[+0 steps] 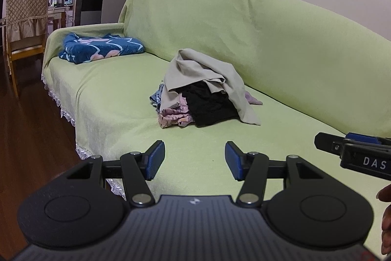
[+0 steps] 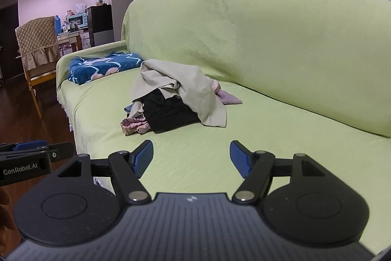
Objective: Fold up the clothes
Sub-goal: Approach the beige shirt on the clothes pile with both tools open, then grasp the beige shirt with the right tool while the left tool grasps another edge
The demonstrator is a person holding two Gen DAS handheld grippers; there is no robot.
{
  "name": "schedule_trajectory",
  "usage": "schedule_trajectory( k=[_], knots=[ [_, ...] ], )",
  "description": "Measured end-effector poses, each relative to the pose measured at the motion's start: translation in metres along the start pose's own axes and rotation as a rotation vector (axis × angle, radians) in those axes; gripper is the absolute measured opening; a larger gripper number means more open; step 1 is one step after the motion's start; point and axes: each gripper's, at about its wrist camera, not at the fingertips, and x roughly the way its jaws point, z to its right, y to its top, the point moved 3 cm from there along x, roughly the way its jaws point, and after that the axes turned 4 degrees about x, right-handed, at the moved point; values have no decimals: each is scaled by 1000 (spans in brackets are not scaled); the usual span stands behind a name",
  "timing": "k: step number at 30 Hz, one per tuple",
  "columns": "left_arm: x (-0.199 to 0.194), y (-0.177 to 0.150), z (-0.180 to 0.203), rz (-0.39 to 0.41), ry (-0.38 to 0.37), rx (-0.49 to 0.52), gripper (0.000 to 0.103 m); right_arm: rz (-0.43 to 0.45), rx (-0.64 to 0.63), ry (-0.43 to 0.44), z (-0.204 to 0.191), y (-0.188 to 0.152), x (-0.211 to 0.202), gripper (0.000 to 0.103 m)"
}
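Nearest the cameras, the left tongs (image 1: pixel 194 159) are held released above the front of the sofa seat, the blue pads (image 1: pixel 155 159) set well apart with nothing between them. The right tongs (image 2: pixel 191 158) are likewise spread wide and empty, and each pair is glimpsed at the edge of the other's view — side by side, apart from one another.

Beneath both, the sofa (image 1: pixel 117 99) is covered by a pale green throw with a lace fringe along its front edge.

Farther along the seat, well clear of both tongs, the pile of clothes (image 1: pixel 205 94) is heaped near the middle of the cushion. A beige garment (image 2: pixel 185 82) is draped over the top; a black garment (image 2: pixel 168 111) is bunched under it at the front, a pink patterned piece (image 2: pixel 134 126) lies at the near left corner, and a pale pink piece (image 2: pixel 228 98) pokes out toward the backrest.

Beyond the pile, a blue patterned blanket (image 1: pixel 97 50) is crumpled at the far end of the seat, against the armrest.

Past the sofa, a wooden chair (image 1: pixel 24 16) with a quilted cover is seen on the dark wood floor (image 1: pixel 31 138).
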Motion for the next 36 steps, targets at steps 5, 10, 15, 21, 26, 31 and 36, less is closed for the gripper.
schedule_trajectory(
  k=[5,10,15,21,26,31,36],
  knots=[
    [2,-1,-2,-5,-8,7,57,-2,6,-9,3,-2,2,66],
    [8,5,-5,-18,-25,17,57,-1,-15,-12,3,-3,9,66],
    [17,6,-7,-16,-25,42,57,-1,-20,-16,5,-2,19,66],
    [35,10,-8,-37,-43,59,57,-5,-35,-27,8,0,34,66],
    [61,16,-11,-38,-43,95,57,13,-95,-26,8,9,53,65],
    [97,28,-9,-32,-73,150,57,57,-185,1,10,28,92,62],
    [147,56,1,6,-75,281,57,69,-342,-21,8,47,156,54]
  ],
)
